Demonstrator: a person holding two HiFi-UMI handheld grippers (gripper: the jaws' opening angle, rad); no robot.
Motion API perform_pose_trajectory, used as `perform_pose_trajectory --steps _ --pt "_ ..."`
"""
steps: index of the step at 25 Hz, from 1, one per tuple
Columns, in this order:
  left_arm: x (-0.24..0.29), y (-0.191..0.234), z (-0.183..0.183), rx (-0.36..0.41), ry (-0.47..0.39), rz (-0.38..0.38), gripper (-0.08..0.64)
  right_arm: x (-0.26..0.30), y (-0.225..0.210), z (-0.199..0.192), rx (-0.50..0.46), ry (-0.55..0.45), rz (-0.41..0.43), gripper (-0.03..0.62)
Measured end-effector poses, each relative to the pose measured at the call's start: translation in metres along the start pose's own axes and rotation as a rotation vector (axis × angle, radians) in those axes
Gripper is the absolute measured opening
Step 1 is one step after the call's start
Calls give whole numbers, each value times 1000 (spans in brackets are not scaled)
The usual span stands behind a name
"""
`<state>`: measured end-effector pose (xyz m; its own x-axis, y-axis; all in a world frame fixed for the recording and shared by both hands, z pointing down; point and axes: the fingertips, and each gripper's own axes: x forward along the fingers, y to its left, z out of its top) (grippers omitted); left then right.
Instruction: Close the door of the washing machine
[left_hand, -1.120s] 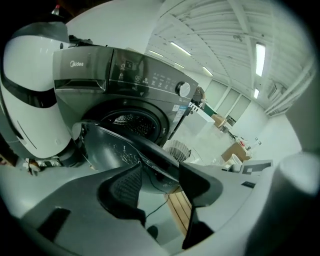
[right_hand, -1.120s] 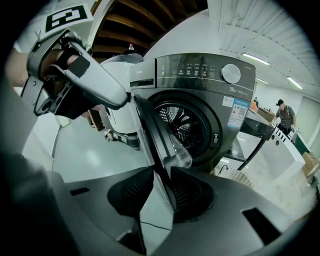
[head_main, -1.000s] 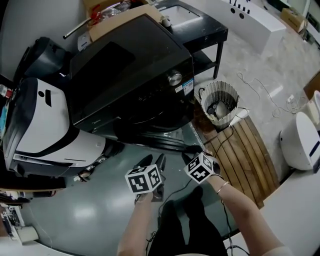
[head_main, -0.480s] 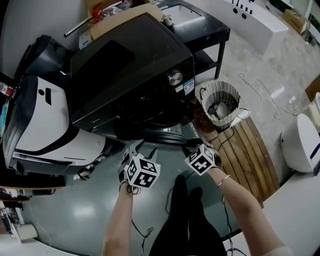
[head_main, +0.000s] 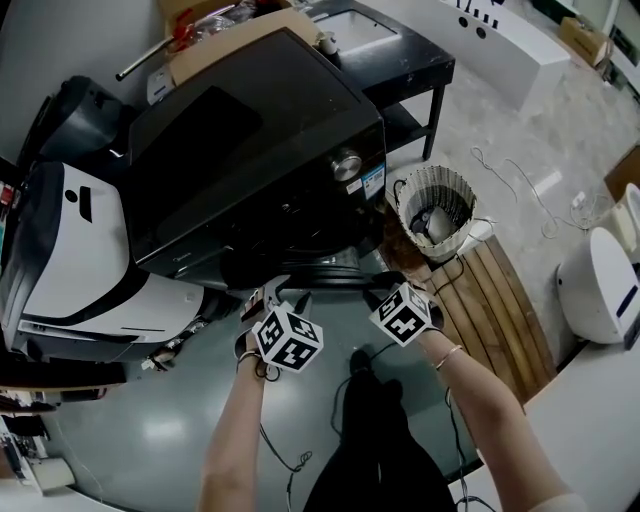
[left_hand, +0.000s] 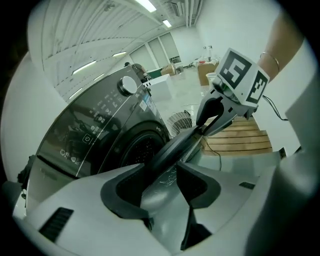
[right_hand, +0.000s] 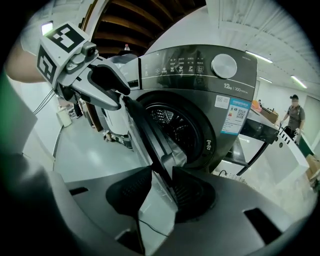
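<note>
fingers (left_hand: 122, 192) of left gripper (left_hand: 161, 172), just closing, and right gripper (right_hand: 160, 172), just opening, loosely straddle door (right_hand: 142, 130) rim near basket (head_main: 415, 185).

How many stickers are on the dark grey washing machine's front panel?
2: a small white sticker below the round silver dial, and a larger blue-and-white sticker just lower right of it. Others may be hidden.

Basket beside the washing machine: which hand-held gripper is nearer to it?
Right. The right hand-held gripper, jaws just opening with the door edge between them, is just below-left of the basket. The left hand-held gripper, jaws just closing around the same door, is farther left.
</note>
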<state>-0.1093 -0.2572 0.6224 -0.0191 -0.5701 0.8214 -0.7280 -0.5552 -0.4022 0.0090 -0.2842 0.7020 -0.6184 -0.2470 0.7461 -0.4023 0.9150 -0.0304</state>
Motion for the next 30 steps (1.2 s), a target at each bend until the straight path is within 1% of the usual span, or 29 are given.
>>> perform_pose_trajectory --steps 7,12,22,26,30 --pt "19 19 7 28 14 -8 212 14 -25 16 -12 -3 -12 146" --pt "32 35 14 2 14 1 204 25 -46 29 -23 -5 -21 152" --pt "52 61 21 -34 11 -37 204 47 -77 55 -49 -3 -34 161" --pt "59 72 23 -54 12 -50 202 56 -88 64 -52 -9 -48 166" --pt "65 83 26 -77 8 -47 201 63 -99 74 -55 -13 -74 170"
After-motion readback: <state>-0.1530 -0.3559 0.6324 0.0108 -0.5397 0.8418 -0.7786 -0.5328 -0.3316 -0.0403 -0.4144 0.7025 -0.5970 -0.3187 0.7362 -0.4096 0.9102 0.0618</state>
